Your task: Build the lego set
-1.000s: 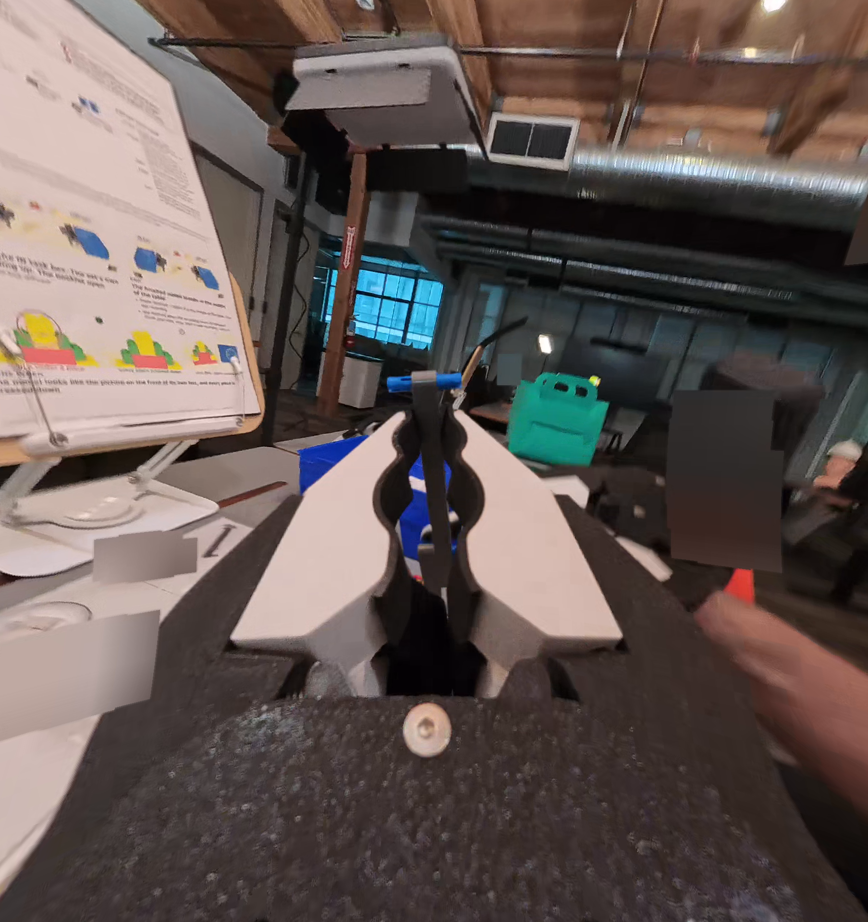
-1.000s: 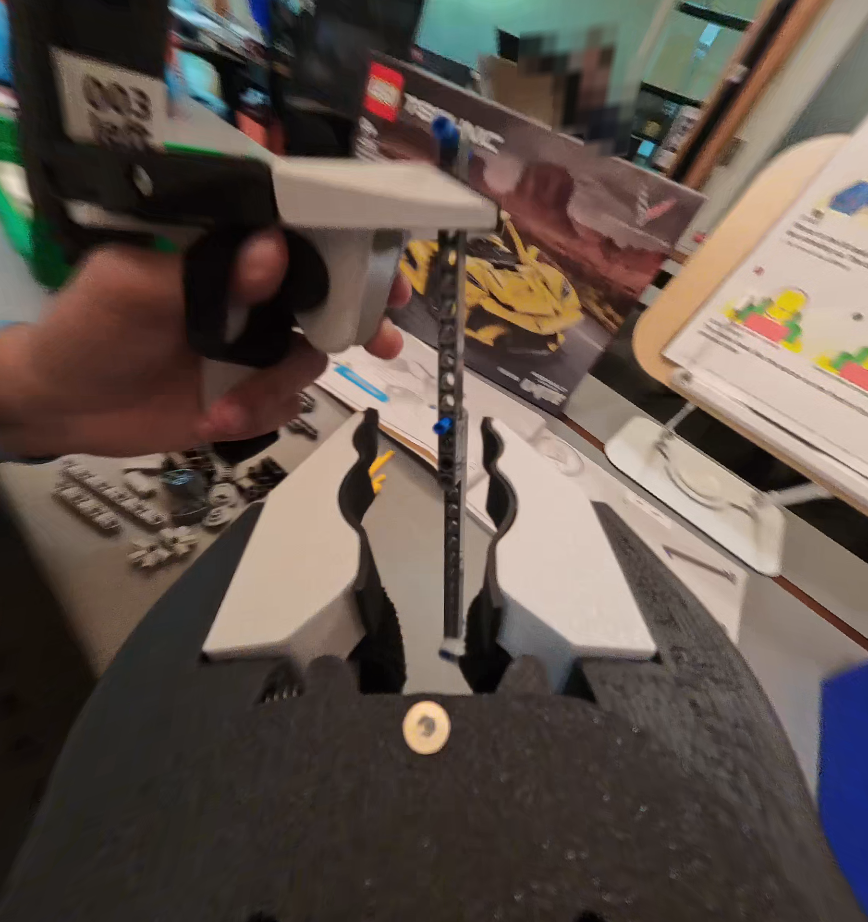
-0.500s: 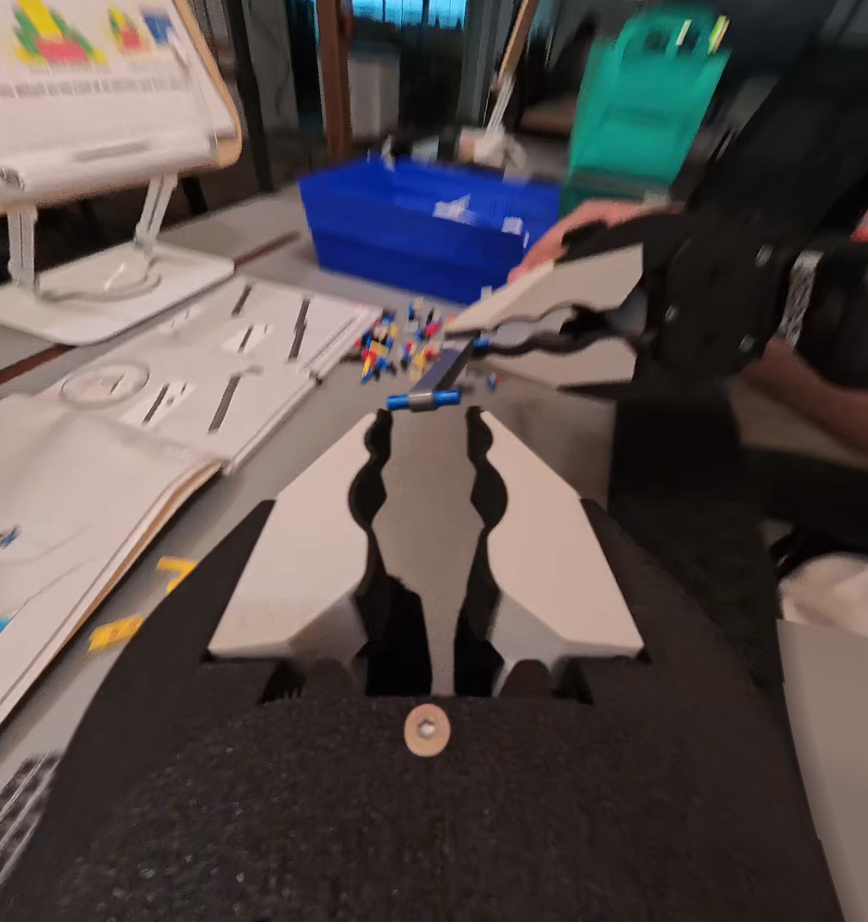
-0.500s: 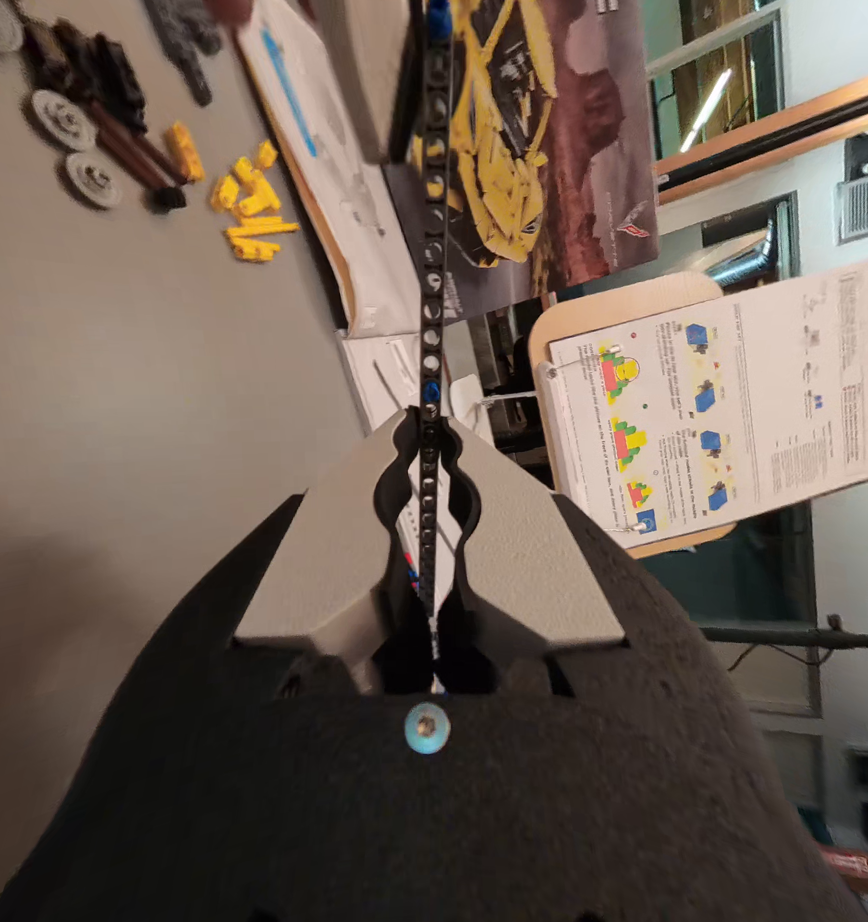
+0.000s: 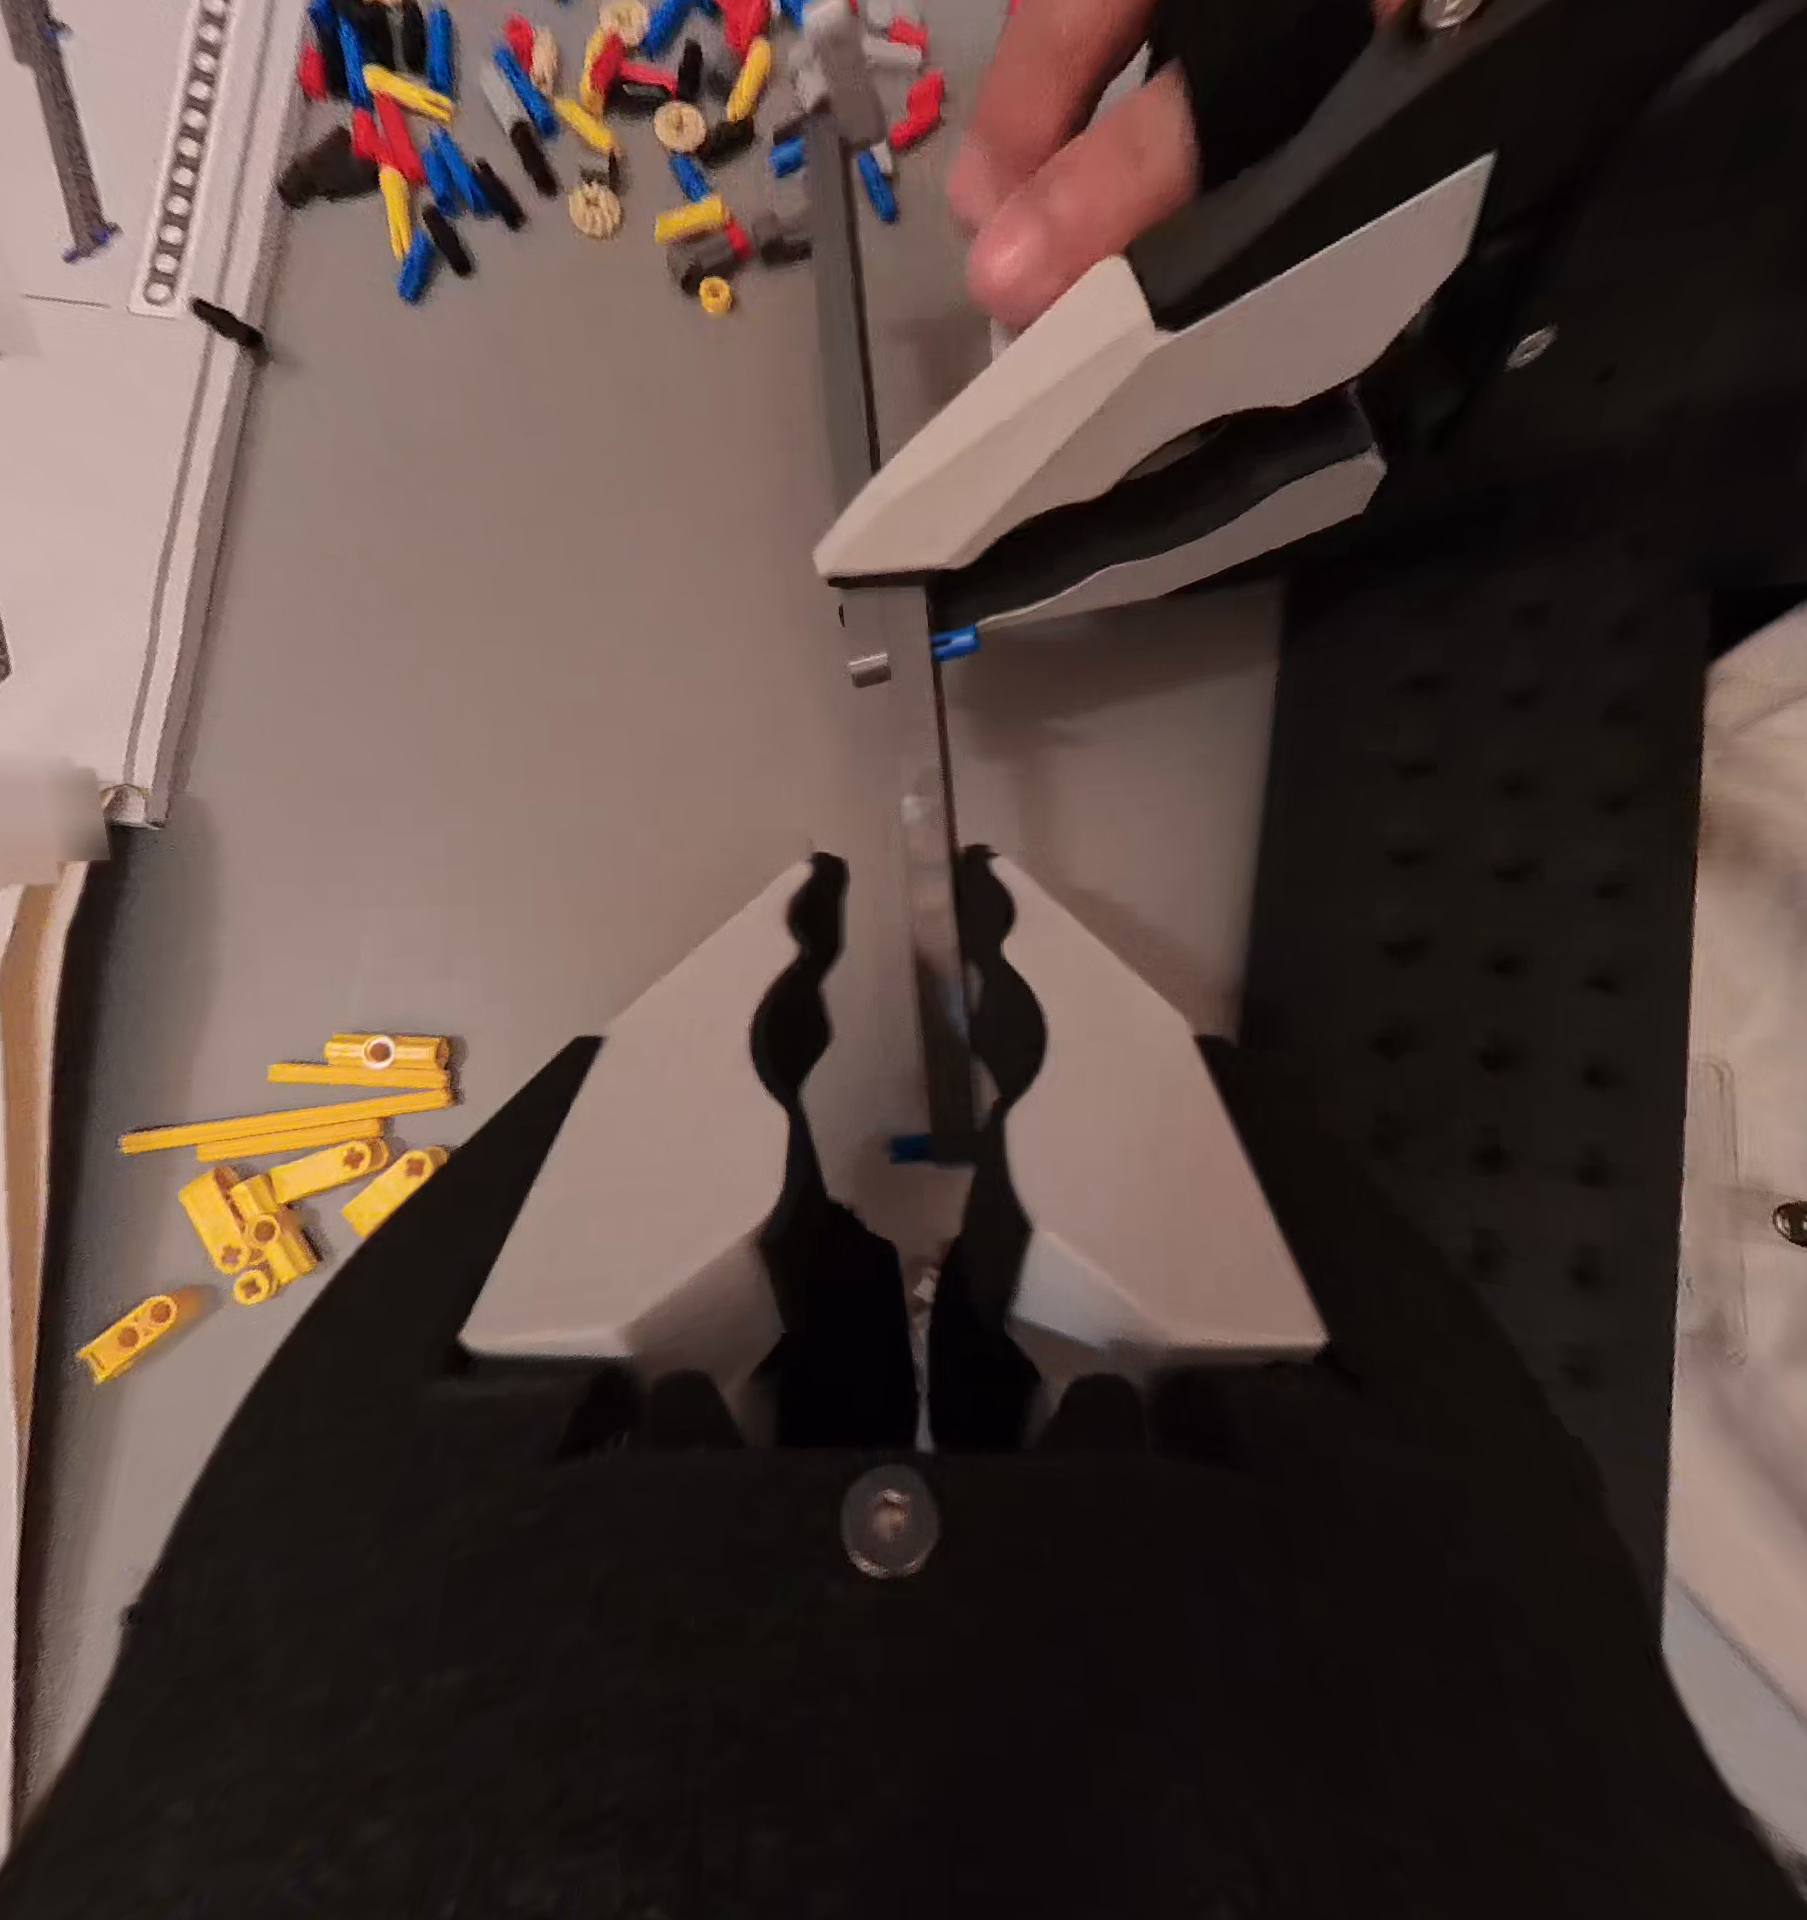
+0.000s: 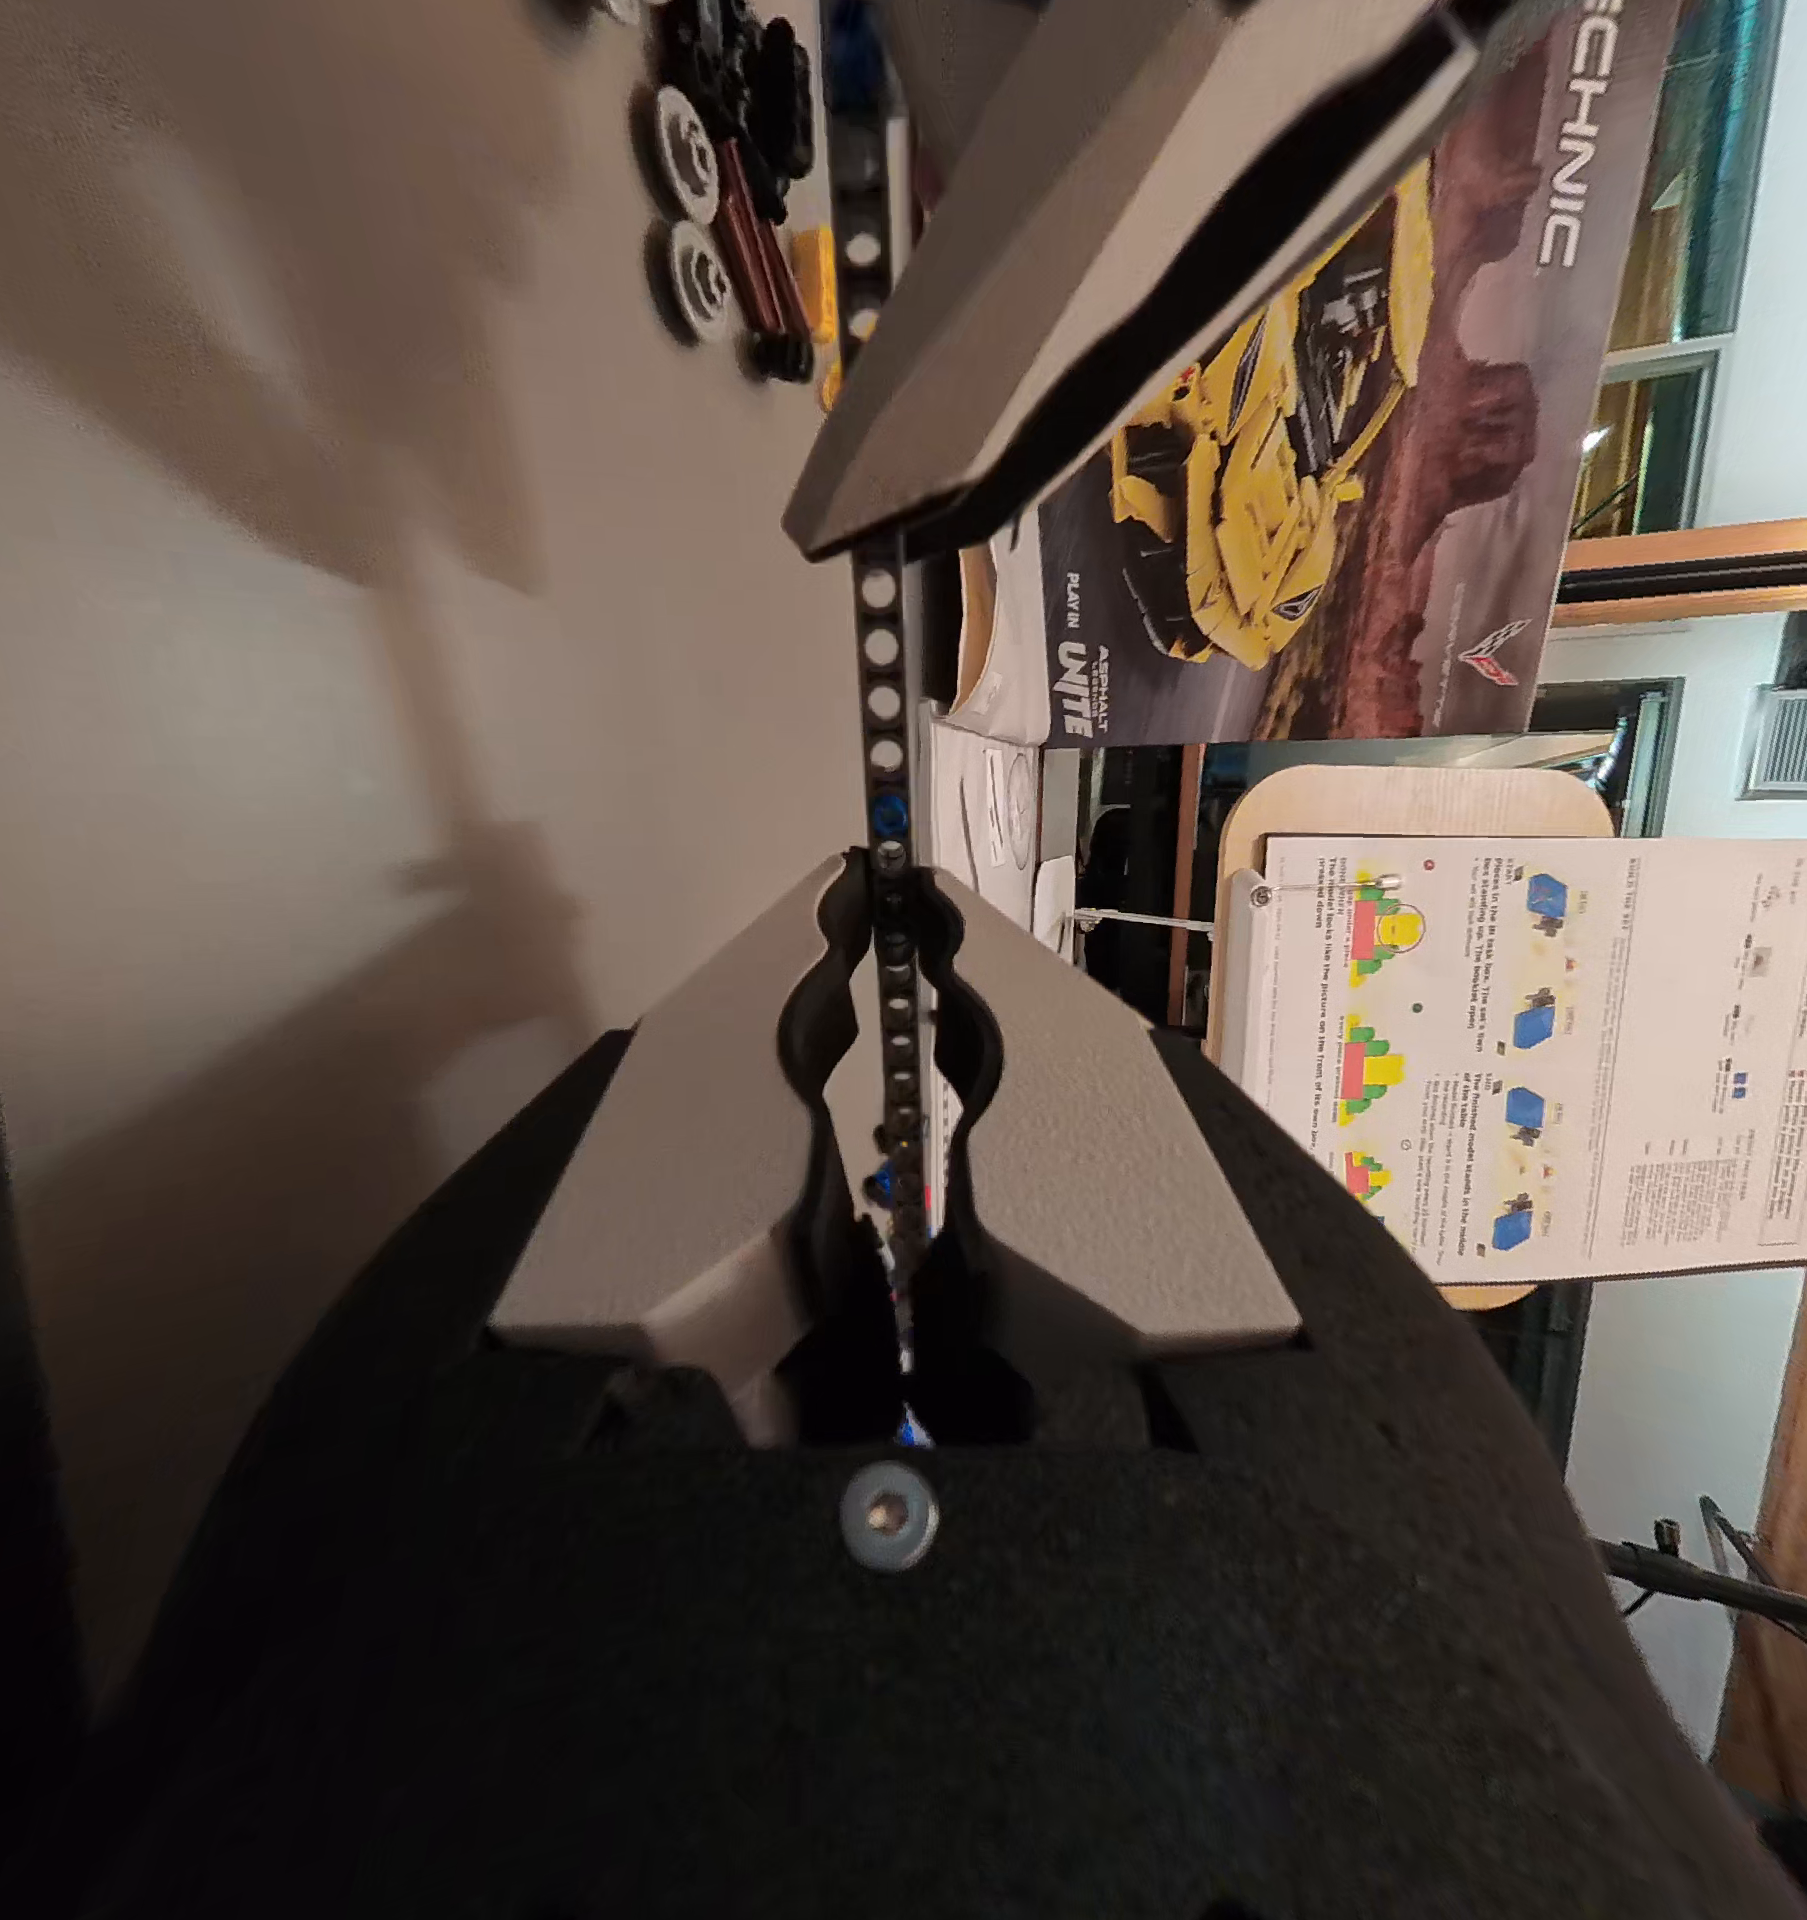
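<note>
Right gripper [image 6: 891, 883] pinches long dark beam [image 6: 883, 675] near one end, jaws pressed onto it. Left gripper [image 5: 894, 868] spread, beam [image 5: 925, 935] lying betw. its jaws, hugging the right-hand one, not clamped. Beam held above grey table [image 5: 525, 623]. Judgement: close left squarely on beam before right lets go. Count: 2 grippers, 1 beam, 2 blue pins [image 5: 953, 642] visible on it.

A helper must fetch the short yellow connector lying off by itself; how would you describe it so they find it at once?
On the grey table, look near the left gripper for the cluster of yellow pieces to its left. Just below-left of that cluster lies one short yellow connector with two round holes. Nothing touches it, while the others lie bunched together.
</note>
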`<control>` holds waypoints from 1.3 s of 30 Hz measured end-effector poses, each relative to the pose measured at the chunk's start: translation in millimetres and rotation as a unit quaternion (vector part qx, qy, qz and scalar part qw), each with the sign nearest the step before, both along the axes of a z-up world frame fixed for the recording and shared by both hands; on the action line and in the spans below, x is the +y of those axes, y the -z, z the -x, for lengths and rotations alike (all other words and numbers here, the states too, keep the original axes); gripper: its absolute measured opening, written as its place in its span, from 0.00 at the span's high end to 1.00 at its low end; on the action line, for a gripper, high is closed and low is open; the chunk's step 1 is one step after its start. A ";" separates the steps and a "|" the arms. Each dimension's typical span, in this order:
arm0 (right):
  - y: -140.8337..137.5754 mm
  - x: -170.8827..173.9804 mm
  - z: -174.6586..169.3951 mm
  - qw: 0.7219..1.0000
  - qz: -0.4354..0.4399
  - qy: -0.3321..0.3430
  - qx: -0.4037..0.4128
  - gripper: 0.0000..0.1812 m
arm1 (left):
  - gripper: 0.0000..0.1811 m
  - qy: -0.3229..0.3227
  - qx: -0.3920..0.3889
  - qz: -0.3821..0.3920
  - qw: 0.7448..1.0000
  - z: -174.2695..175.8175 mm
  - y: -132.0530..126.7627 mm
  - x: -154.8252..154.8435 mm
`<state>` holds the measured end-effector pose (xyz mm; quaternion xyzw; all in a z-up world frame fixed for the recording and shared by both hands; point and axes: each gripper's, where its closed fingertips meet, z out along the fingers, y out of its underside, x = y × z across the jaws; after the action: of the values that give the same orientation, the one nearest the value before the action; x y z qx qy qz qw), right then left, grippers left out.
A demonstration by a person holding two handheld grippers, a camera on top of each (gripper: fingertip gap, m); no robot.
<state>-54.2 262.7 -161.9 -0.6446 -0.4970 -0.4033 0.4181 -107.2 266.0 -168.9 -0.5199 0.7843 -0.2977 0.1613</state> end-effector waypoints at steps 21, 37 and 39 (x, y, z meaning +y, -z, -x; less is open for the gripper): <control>-35.5 -74.1 -125.5 0.788 -0.065 0.183 0.584 0.83 | 0.96 -0.047 0.027 -0.090 0.994 3.2 46.8 -23.3; -38.0 -36.0 -140.7 0.739 -0.091 0.221 0.629 0.83 | 0.81 -0.328 -0.284 0.144 0.889 75.4 -87.6 103.6; -29.8 -32.4 -153.2 0.745 -0.098 0.251 0.610 0.85 | 0.81 -0.373 -0.314 0.113 0.866 95.1 -92.0 119.2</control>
<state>99.0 230.2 -132.1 -0.8103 0.0857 -0.0605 0.5766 -202.3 385.1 -77.0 -0.6669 0.4009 -0.4499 0.4383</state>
